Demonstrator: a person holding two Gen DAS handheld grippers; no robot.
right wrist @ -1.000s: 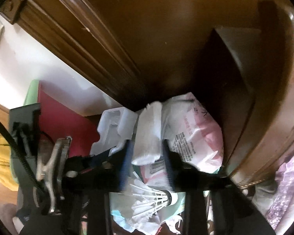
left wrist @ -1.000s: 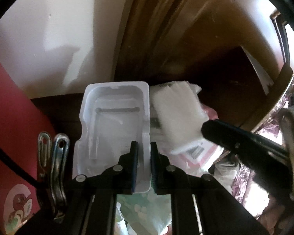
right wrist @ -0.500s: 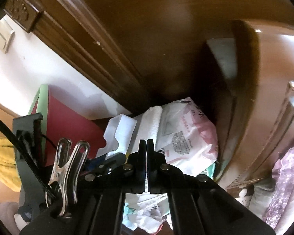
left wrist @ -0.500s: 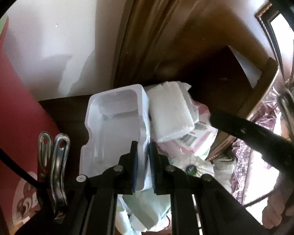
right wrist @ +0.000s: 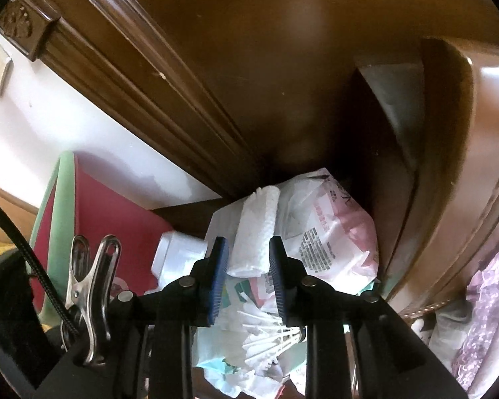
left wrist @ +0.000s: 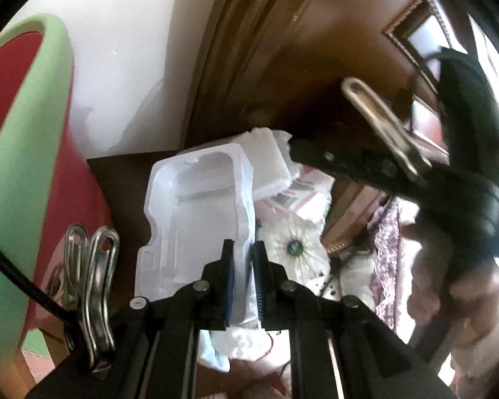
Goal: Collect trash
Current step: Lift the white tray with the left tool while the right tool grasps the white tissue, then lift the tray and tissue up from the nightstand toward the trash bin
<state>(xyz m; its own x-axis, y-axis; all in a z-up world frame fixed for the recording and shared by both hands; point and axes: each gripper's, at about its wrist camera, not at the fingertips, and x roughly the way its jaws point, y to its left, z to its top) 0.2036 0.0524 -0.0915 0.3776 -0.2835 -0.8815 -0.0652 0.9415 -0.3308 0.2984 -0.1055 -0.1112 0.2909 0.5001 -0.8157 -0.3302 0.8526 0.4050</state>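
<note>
A heap of trash lies in a dark wooden corner. My left gripper [left wrist: 242, 267] is shut on the right edge of a white moulded plastic tray [left wrist: 196, 212]. Beside the tray lie a folded white tissue wad [left wrist: 269, 166], a pink-and-white wrapper [left wrist: 302, 196] and a shuttlecock [left wrist: 292, 246]. My right gripper [right wrist: 248, 266] is open with its pads either side of the tissue wad [right wrist: 256, 232], which rests on the pink wrapper [right wrist: 329, 232]. The shuttlecock [right wrist: 269, 345] lies below it. The right gripper also shows in the left wrist view [left wrist: 302, 153], at the tissue.
A dark wooden door frame [right wrist: 143, 73] and brown cabinet side [right wrist: 449, 153] close in the corner. A red and green board [left wrist: 23, 166] stands at the left against the white wall [left wrist: 123, 60]. Purple patterned fabric [right wrist: 482, 312] lies at the right.
My right gripper was open one second ago, shut half a second ago, and now stands open again around the tissue wad. My left gripper keeps its hold on the tray and has lifted and tilted.
</note>
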